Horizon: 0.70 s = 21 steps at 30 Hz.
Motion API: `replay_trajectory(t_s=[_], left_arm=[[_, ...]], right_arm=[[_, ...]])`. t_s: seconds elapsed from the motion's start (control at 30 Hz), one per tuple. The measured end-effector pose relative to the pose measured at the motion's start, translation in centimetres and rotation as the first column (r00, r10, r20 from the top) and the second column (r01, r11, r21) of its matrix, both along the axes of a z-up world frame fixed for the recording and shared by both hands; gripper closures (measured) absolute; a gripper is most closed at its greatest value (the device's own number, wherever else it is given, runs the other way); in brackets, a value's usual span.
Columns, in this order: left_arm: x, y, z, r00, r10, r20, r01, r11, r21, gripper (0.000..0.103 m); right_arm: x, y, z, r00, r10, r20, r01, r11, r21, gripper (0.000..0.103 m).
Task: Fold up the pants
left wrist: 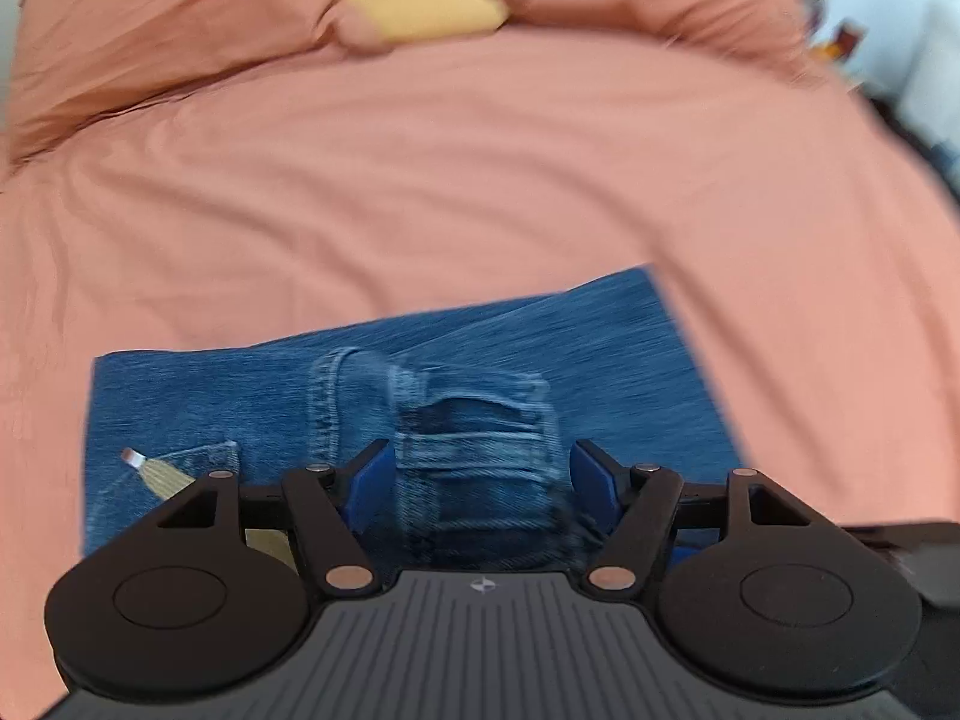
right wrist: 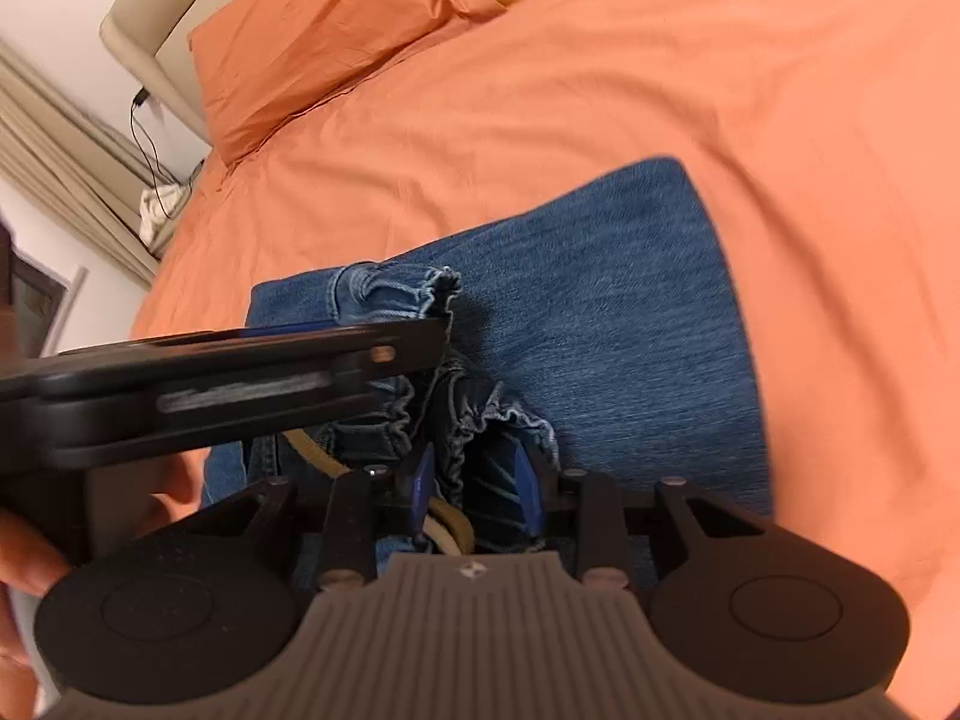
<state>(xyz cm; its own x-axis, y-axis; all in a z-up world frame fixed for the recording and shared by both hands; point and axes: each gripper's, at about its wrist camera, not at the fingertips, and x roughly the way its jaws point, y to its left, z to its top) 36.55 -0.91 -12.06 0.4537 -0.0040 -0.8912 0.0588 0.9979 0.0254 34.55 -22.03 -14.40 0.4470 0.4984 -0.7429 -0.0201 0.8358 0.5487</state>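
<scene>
Blue jeans (left wrist: 600,348) lie folded on the orange bed sheet (left wrist: 420,180). My left gripper (left wrist: 480,474) stands open and wide, its blue pads on either side of a bunched hem (left wrist: 474,420), with space on both sides. In the right wrist view the jeans (right wrist: 600,312) fill the middle. My right gripper (right wrist: 475,480) is partly open, and the frilled leg hems (right wrist: 480,414) sit loosely between its pads. The left gripper (right wrist: 438,342) crosses that view from the left, just above the hems. A tan label (left wrist: 162,474) shows on the denim at the left.
Two orange pillows (left wrist: 168,18) and a yellow cushion (left wrist: 420,6) lie at the head of the bed. In the right wrist view a beige headboard (right wrist: 138,12), a black cable (right wrist: 144,120) and curtains (right wrist: 54,138) stand at the left. A hand (right wrist: 24,558) shows at the lower left.
</scene>
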Motion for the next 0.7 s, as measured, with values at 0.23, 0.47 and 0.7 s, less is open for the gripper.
replay_trajectory(t_s=[0.23, 0.47, 0.7], left_arm=[[1.5, -1.7, -3.1, 0.998, -0.021, -0.060, 0.030, 0.989, 0.146, 0.032], [-0.9, 2.4, 1.7, 0.998, -0.042, 0.050, 0.044, 0.998, -0.040, 0.066], [-5.1, 6.0, 7.2, 0.988, -0.084, 0.132, 0.103, 0.984, -0.146, 0.068]], right_arm=[[1.6, 0.0, -2.5, 1.000, -0.013, -0.029, 0.015, 0.997, 0.071, 0.084], [1.2, -1.5, -2.9, 0.999, -0.027, -0.037, 0.032, 0.988, 0.153, 0.081], [1.9, -0.9, -3.8, 0.997, -0.042, -0.071, 0.059, 0.965, 0.255, 0.075]])
